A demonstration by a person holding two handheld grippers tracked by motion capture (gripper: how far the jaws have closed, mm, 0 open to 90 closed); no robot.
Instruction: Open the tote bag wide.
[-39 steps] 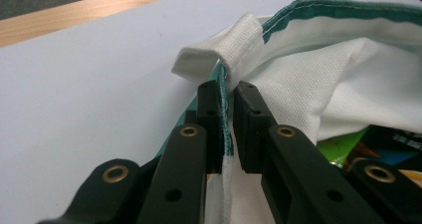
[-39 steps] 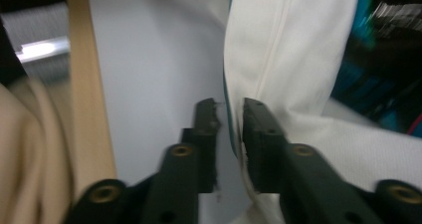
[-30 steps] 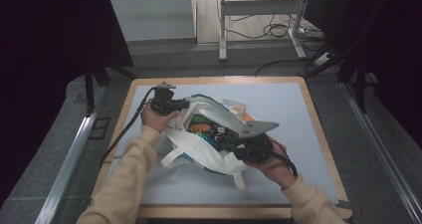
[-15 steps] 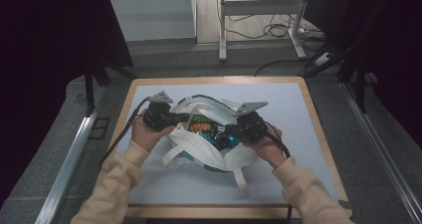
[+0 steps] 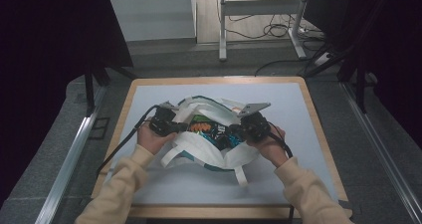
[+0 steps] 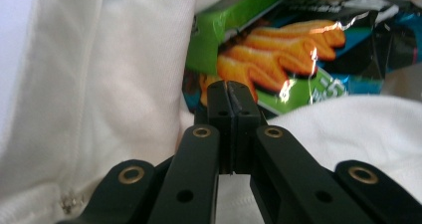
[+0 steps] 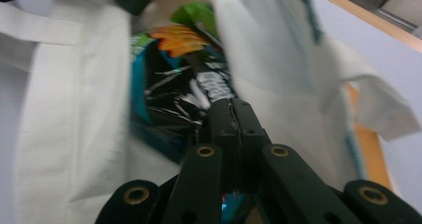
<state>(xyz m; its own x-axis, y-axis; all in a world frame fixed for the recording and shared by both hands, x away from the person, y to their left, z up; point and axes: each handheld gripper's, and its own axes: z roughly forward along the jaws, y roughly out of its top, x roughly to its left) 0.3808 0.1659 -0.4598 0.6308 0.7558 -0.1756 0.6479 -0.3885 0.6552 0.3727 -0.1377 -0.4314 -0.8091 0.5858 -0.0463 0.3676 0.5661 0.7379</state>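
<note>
A white cloth bag lies in the middle of the table with its mouth facing up. Inside it are a green snack packet with orange pictures and a black and teal packet. My left gripper is at the left end of the mouth, its jaws pressed together on the bag's rim. My right gripper is at the right end, also shut on the rim, with white cloth beside its tips.
The table has a pale blue top and a wooden border. The bag's straps trail toward the near edge. Cables run from both grippers. Dark floor, metal rails and a desk frame lie beyond the table.
My left hand came down and toward the near left of the bag. My right hand shifted along the mouth to its right end. Both pairs of jaws closed and the mouth is drawn wider.
</note>
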